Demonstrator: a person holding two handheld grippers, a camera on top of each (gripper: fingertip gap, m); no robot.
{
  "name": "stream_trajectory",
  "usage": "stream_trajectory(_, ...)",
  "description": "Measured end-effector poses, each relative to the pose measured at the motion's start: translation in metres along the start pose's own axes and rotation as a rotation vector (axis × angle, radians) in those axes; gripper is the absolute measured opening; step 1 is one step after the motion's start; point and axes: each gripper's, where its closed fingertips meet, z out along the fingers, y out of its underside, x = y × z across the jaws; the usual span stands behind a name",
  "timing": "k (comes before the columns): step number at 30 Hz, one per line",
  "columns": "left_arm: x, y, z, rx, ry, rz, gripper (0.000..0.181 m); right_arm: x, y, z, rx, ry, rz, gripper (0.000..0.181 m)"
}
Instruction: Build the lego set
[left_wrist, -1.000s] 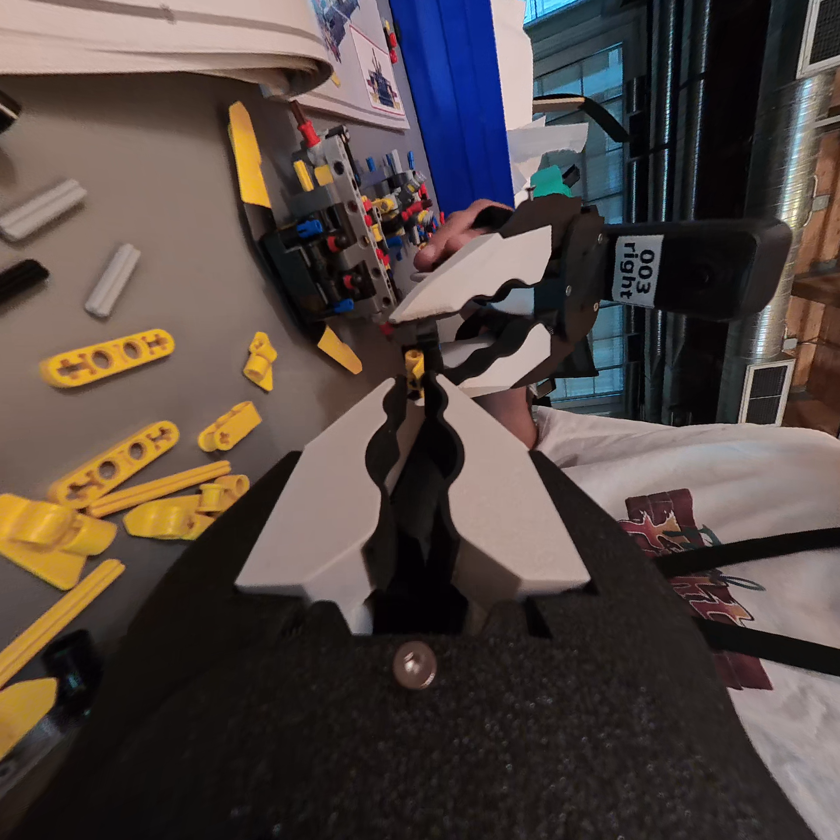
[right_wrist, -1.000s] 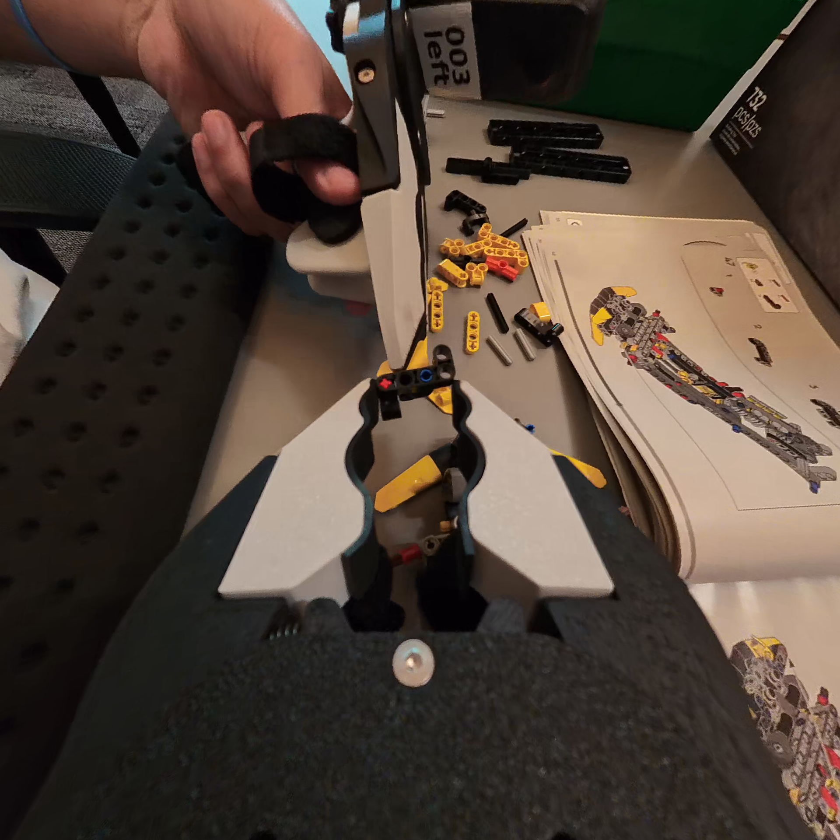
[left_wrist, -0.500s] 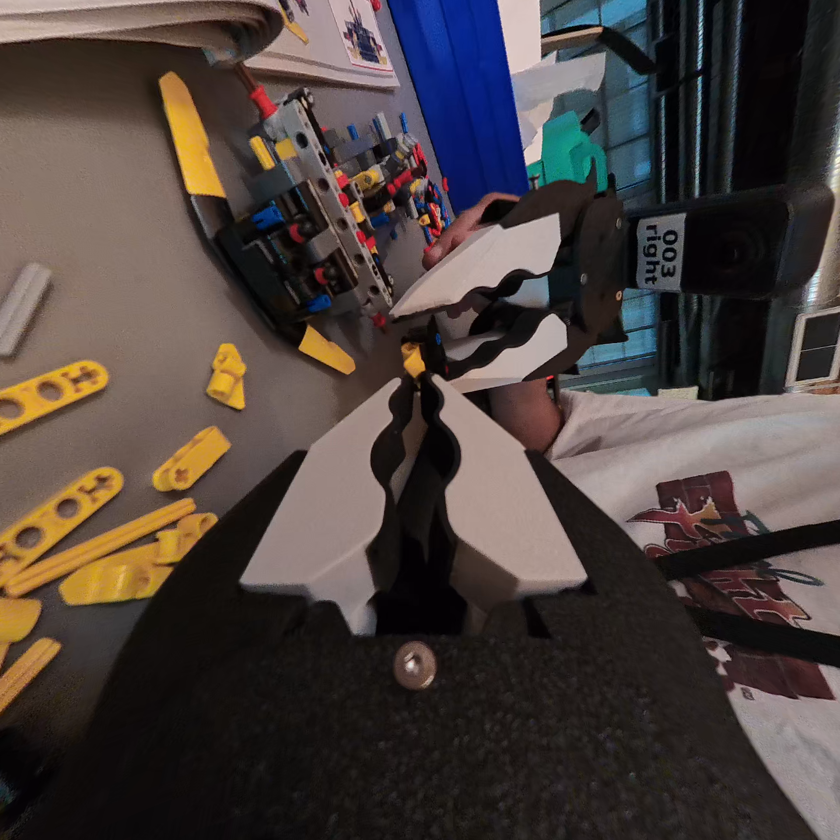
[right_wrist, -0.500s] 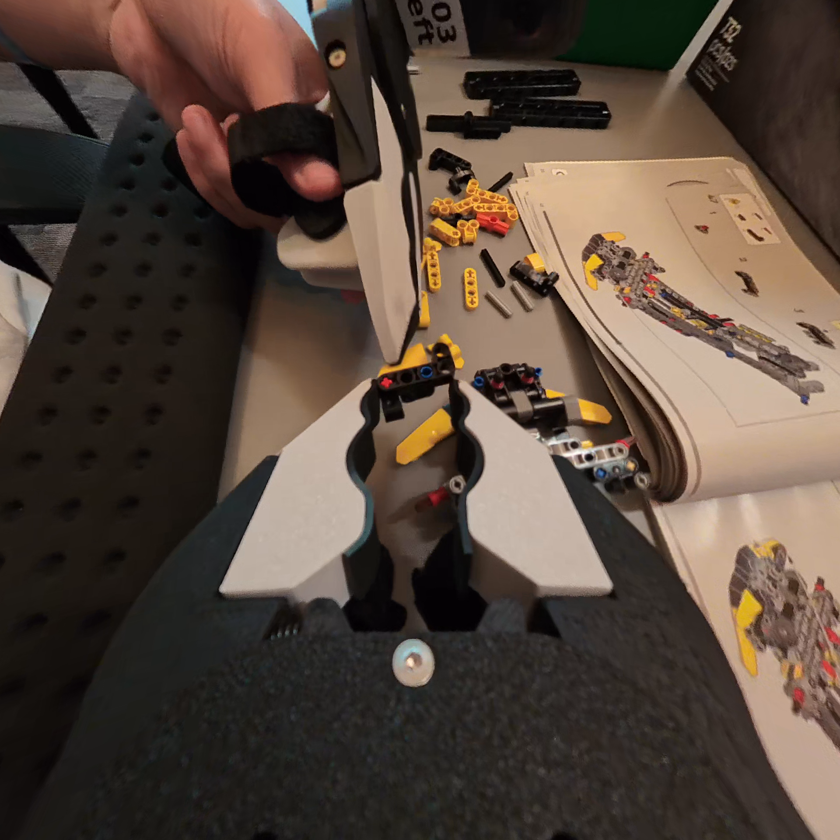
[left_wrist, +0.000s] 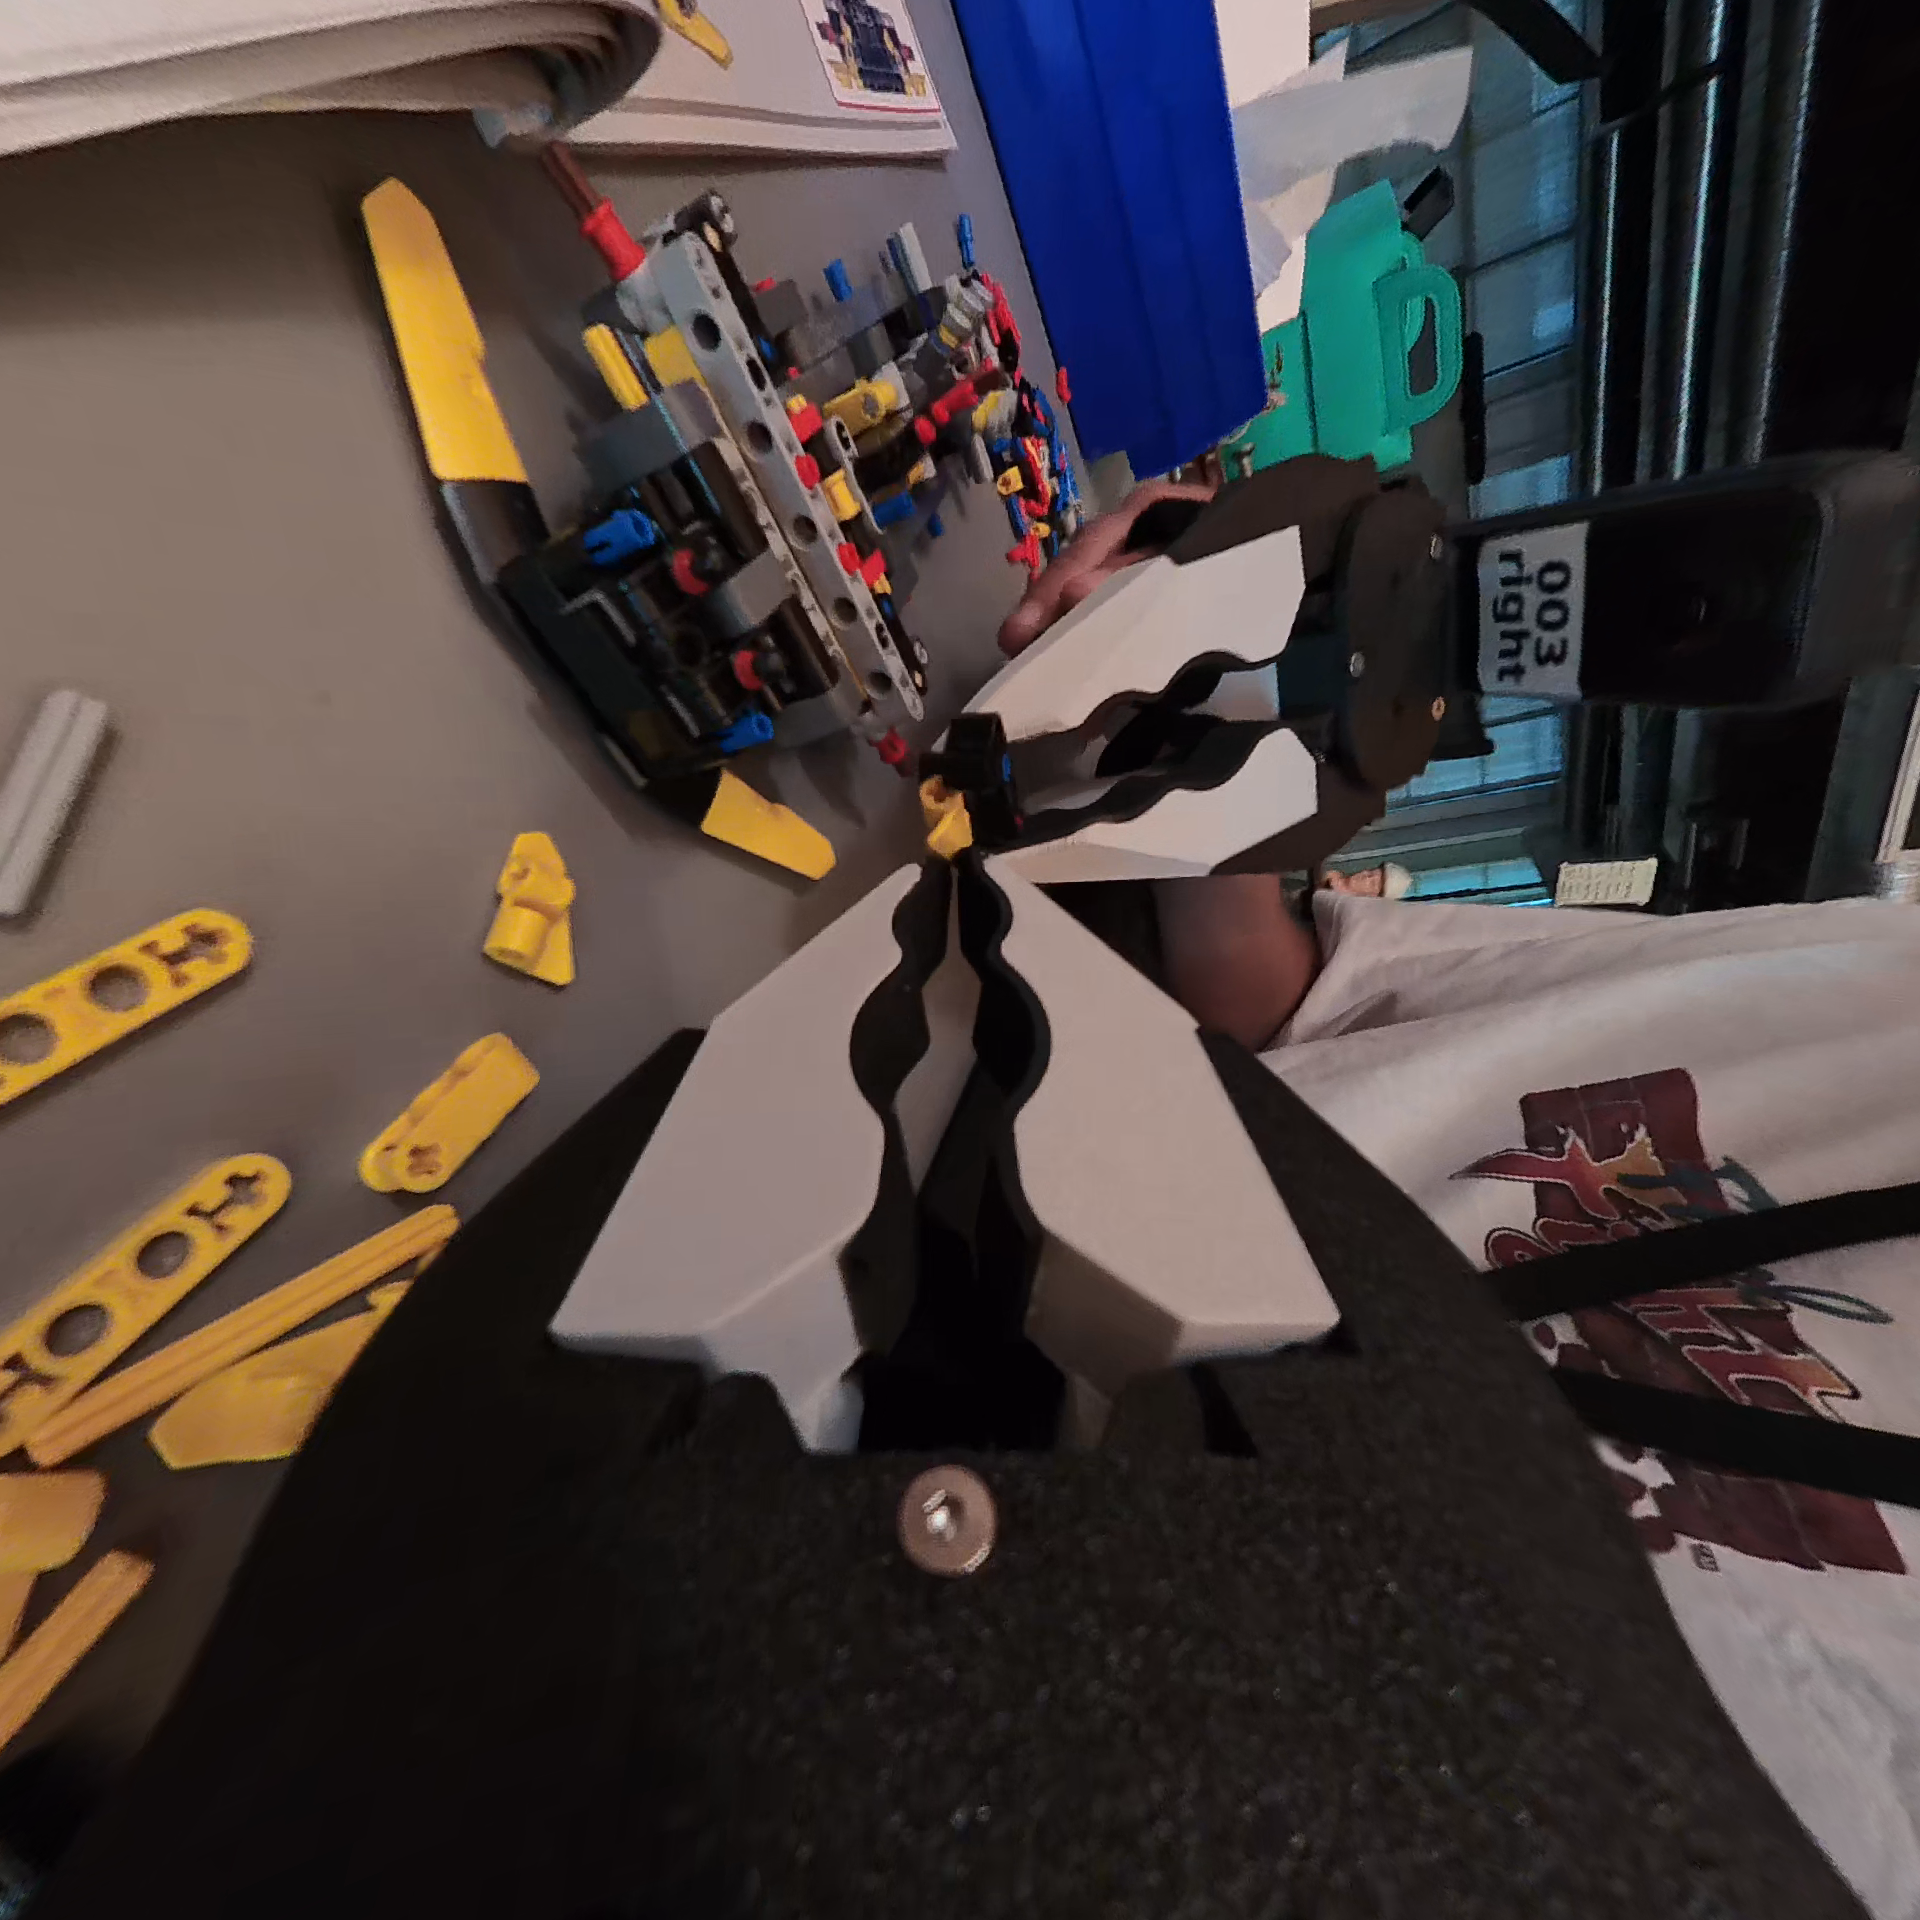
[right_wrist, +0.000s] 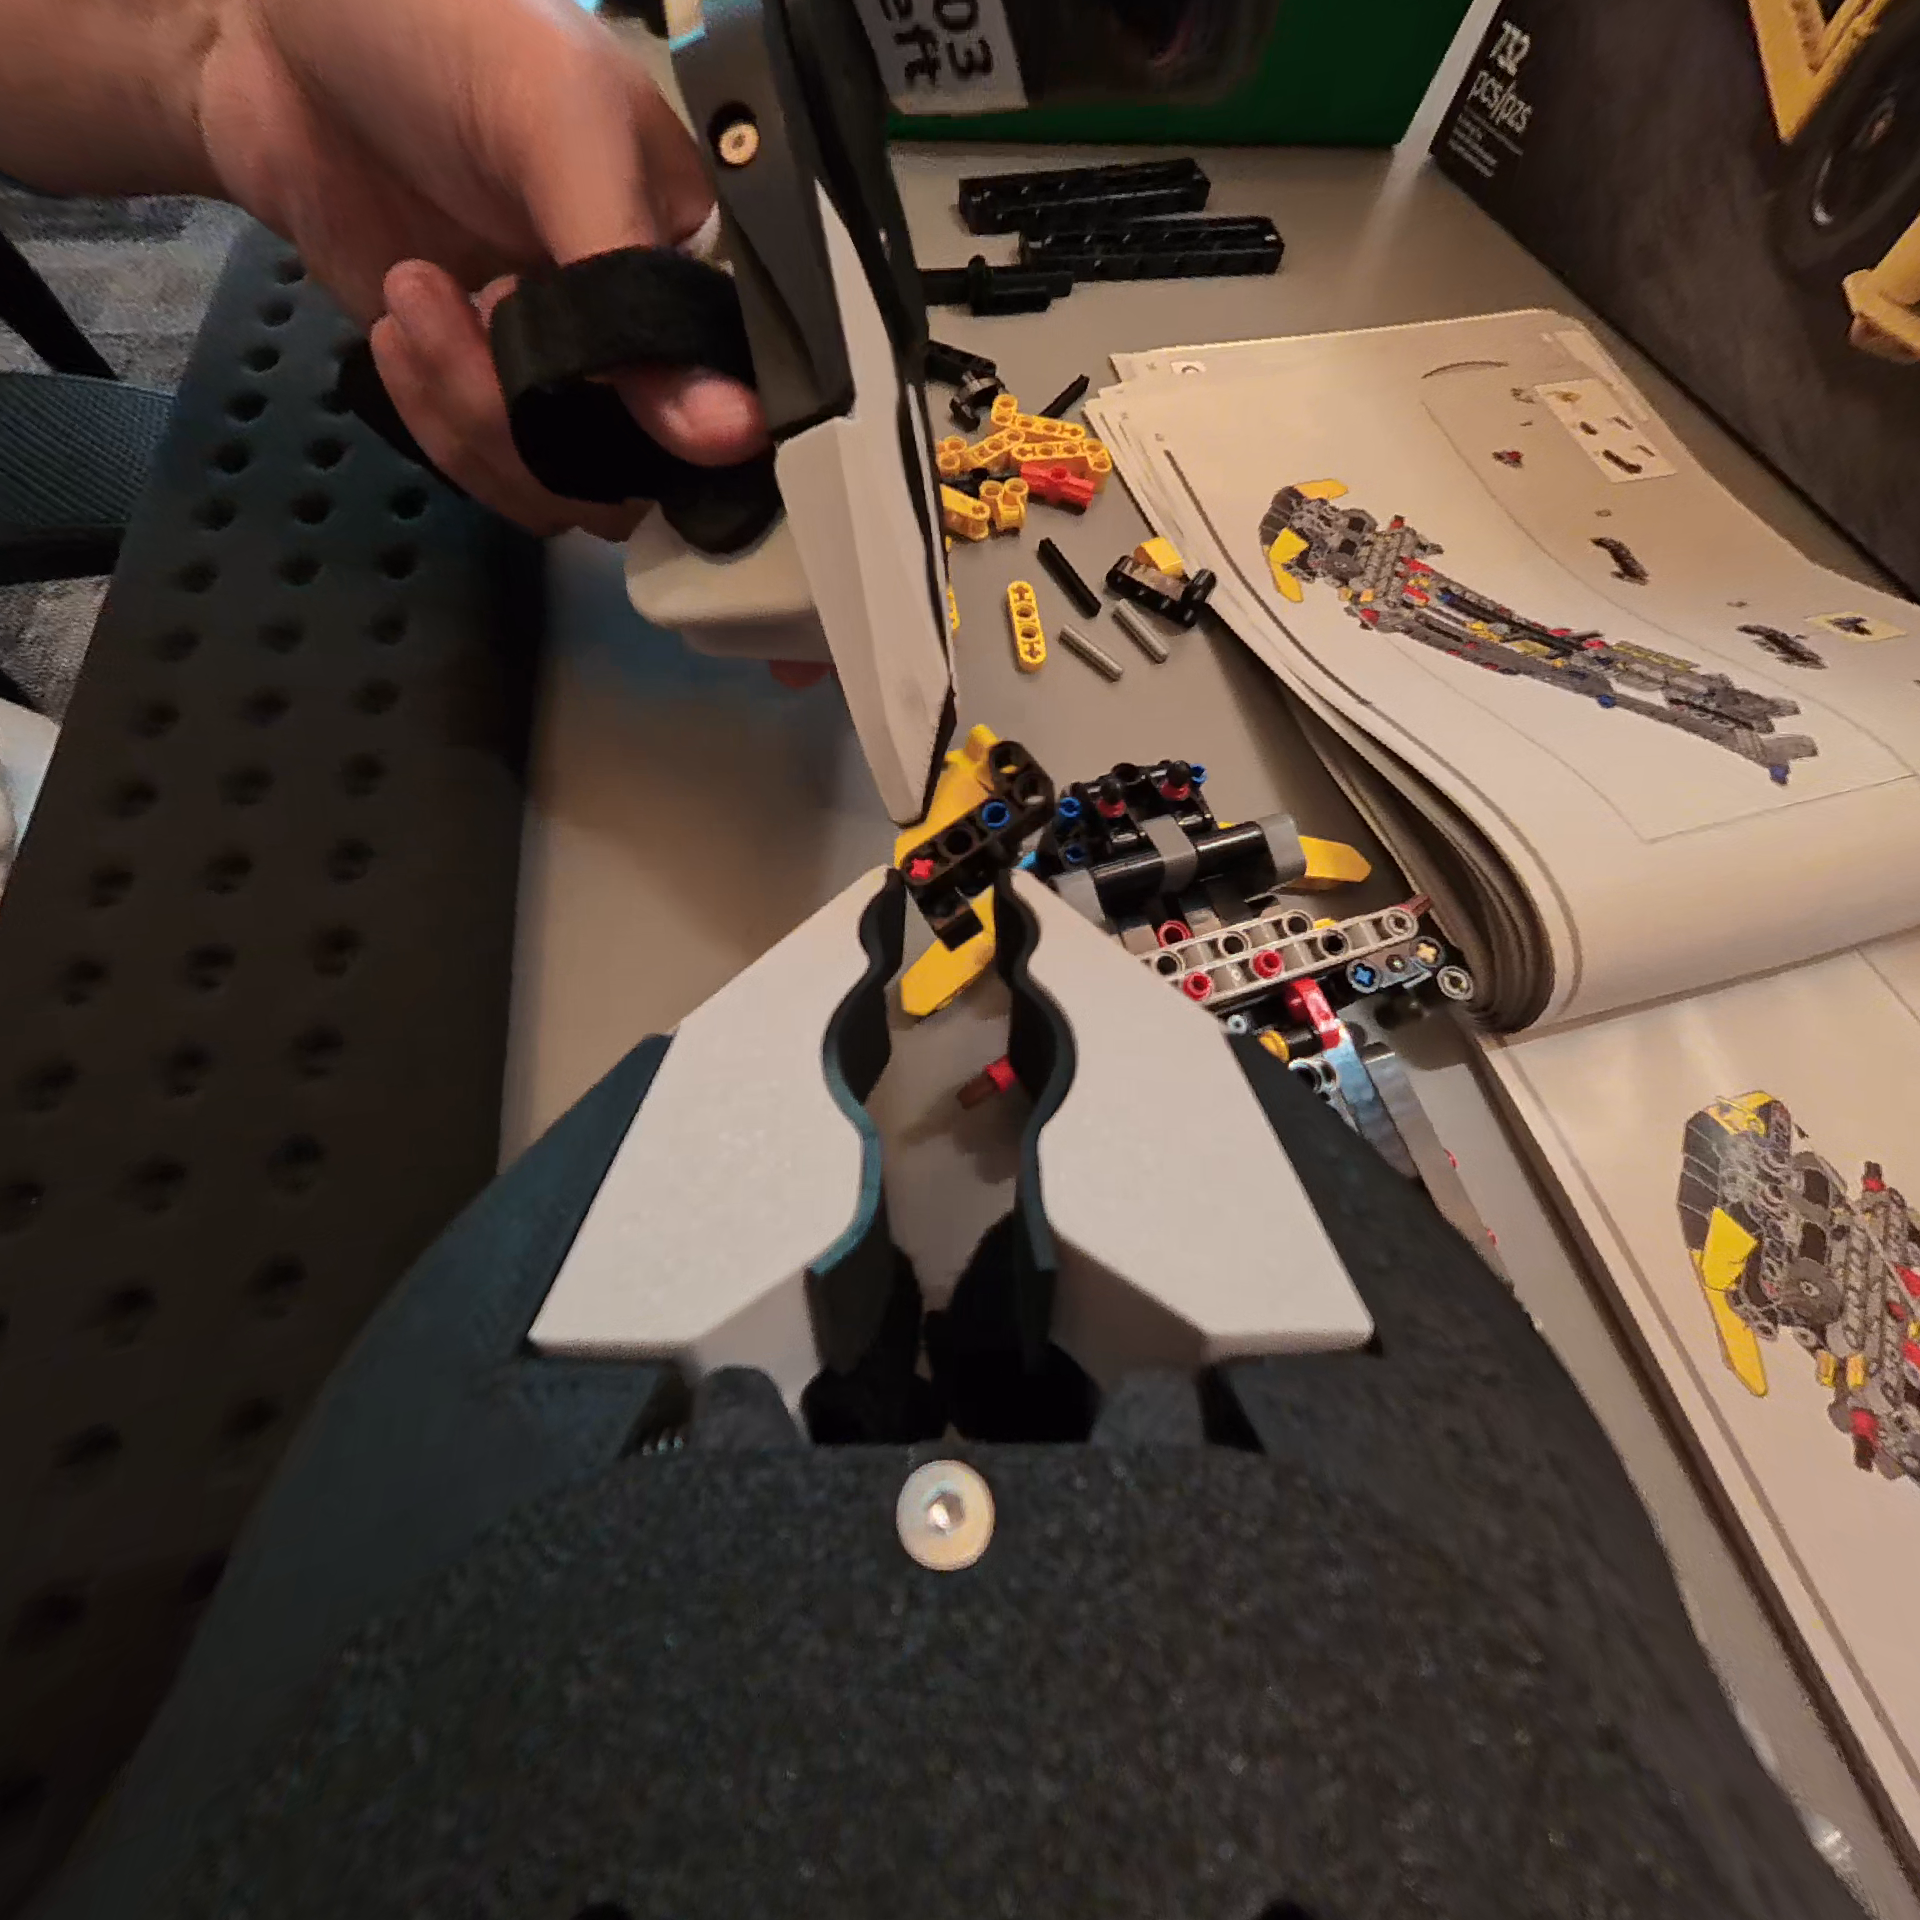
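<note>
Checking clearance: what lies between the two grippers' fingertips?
In both wrist views, a small black-and-yellow lego sub-assembly bridges them: right gripper clamps its black beam, left gripper pinches its yellow piece.

The left claw (left_wrist: 951, 868) is pinched on a small yellow piece (left_wrist: 943, 826) at its tips. The right claw (left_wrist: 982, 774), coming from the right, grips a black beam (left_wrist: 977, 764) touching that yellow piece. Far left on the grey counter (left_wrist: 229, 644) lies the partly built model (left_wrist: 717, 582); loose yellow beams (left_wrist: 125, 1278) lie near left.
</note>
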Motion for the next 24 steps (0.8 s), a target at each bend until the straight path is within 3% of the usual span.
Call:
stream_trajectory(7, -0.013, -0.009, -0.005, 0.048, -0.057, 0.003, 0.004, 0.007, 0.004, 0.011, -0.071, 0.021, 0.207, 0.015)
stream_trajectory(16, -0.030, -0.017, -0.027, 0.026, -0.306, 0.337, 0.024, 0.003, 0.007, 0.017, -0.106, 0.076, 0.277, 0.014)
stream_trajectory(24, -0.033, -0.033, -0.021, 0.021, -0.241, 0.285, 0.037, 0.007, 0.009, 0.020, -0.108, 0.126, 0.285, 0.014)
